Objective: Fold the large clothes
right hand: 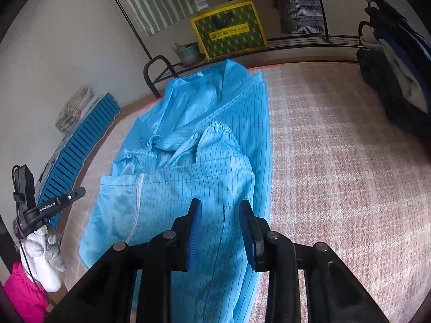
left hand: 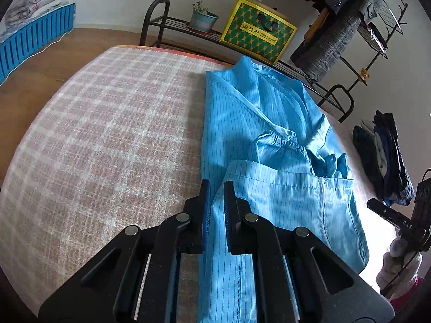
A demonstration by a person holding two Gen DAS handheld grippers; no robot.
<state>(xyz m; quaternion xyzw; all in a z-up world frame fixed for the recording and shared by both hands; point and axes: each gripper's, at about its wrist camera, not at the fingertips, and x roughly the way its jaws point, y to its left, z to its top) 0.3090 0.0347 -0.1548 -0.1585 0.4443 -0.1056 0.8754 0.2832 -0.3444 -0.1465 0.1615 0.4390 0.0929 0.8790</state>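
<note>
Here we hold the blue garment [left hand: 269,123] on the checked blanket [left hand: 107,134]: left gripper [left hand: 216,185] pinches its near hem, right gripper [right hand: 221,204] straddles it, jaws parted; its length runs away from us.

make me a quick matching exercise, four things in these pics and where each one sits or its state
Things:
1. blue striped garment
2. yellow-green box
3. potted plant
4. left tongs

Places or states:
a. on the low black rack, beside the box
b. pinching the garment's edge
c. spread on the checked cover
d. on the low rack, against the wall

Pairs: 1-c, 2-d, 3-a, 4-b
</note>
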